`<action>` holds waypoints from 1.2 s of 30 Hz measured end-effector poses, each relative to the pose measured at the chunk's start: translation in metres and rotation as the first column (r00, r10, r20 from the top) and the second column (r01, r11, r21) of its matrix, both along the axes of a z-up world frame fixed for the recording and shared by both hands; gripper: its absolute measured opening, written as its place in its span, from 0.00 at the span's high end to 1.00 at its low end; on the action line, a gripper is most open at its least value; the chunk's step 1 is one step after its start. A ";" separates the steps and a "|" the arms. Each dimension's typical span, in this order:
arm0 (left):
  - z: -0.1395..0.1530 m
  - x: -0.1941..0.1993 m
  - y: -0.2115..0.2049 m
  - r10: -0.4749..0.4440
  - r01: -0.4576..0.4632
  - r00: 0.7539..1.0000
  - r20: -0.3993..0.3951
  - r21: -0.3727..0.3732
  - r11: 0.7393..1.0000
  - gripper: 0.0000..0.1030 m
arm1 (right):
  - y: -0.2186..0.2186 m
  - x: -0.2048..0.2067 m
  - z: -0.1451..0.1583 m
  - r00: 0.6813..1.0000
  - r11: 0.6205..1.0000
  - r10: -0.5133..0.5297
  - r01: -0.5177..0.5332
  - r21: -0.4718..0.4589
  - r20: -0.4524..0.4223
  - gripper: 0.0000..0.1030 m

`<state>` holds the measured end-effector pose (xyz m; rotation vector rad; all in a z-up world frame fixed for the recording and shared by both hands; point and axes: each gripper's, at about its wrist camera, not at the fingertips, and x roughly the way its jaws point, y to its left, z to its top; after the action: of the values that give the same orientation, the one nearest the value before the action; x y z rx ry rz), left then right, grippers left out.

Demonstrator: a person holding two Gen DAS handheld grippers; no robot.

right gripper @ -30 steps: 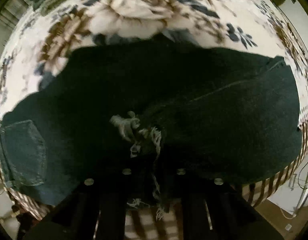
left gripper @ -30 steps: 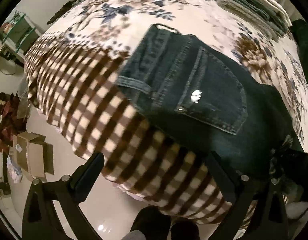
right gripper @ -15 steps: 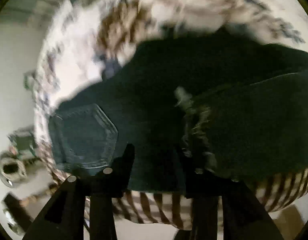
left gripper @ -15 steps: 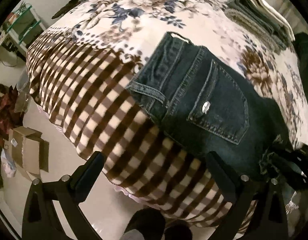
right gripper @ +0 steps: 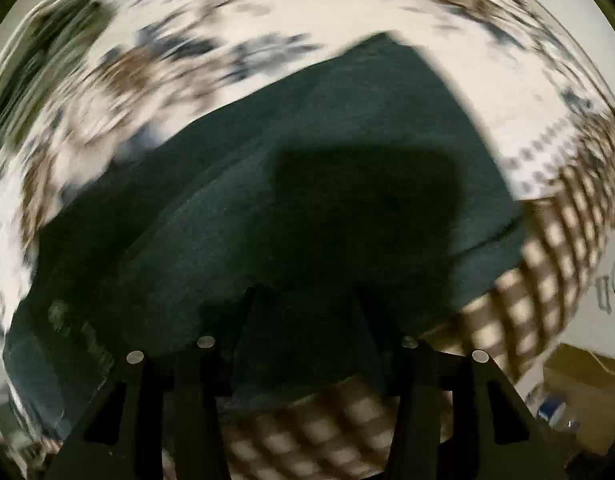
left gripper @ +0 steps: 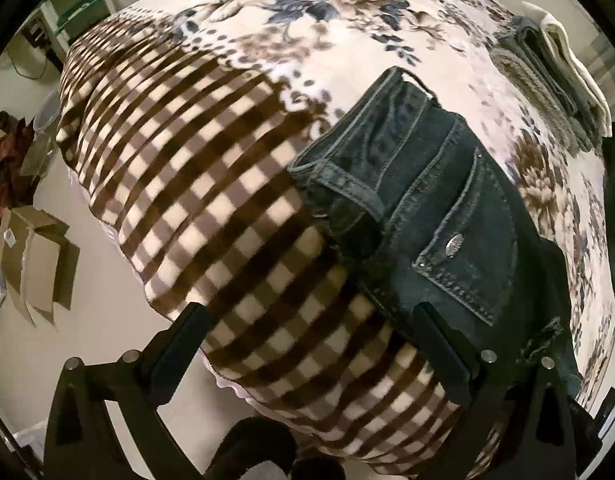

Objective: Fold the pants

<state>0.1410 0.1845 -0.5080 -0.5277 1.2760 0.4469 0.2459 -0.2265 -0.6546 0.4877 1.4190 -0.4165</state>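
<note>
Dark blue jeans [left gripper: 439,216] lie on a bed, waistband toward the checked edge of the blanket, back pocket with a silver button up. The frayed hem lies folded over near the pocket, at the lower right. My left gripper [left gripper: 307,320] is open and empty, hovering over the checked blanket edge just left of the waistband. In the blurred right wrist view the jeans [right gripper: 307,200] fill the middle as a folded dark slab. My right gripper [right gripper: 303,300] is open above the near edge of the cloth, holding nothing.
The floral and checked blanket [left gripper: 187,184] covers the bed. Folded clothes [left gripper: 555,68] are stacked at the far right. Cardboard boxes [left gripper: 39,256] stand on the floor at left; a box [right gripper: 579,372] also shows at right.
My right gripper has let go of the frayed hem, opened and swung right over the folded legs. My left gripper has drifted left, so the jeans sit further right in its view.
</note>
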 end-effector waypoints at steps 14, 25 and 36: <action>-0.018 -0.009 0.017 0.158 -0.143 0.985 0.066 -0.192 0.971 0.00 | 0.063 0.001 0.016 0.984 0.966 0.096 -0.129 0.224 0.151 0.39; -0.063 0.024 0.058 0.374 -0.256 0.893 0.249 -0.403 0.879 0.00 | 0.007 -0.013 0.009 0.987 0.982 0.077 -0.099 0.160 0.141 0.39; -0.018 0.026 0.035 0.226 -0.142 0.866 0.446 -0.214 0.966 0.76 | 0.011 -0.004 0.015 0.980 0.976 0.139 -0.159 0.147 0.142 0.35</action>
<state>0.1674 0.2199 -0.5256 -0.8569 0.8009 0.3393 0.2419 -0.2158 -0.6393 0.5228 1.3568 -0.1483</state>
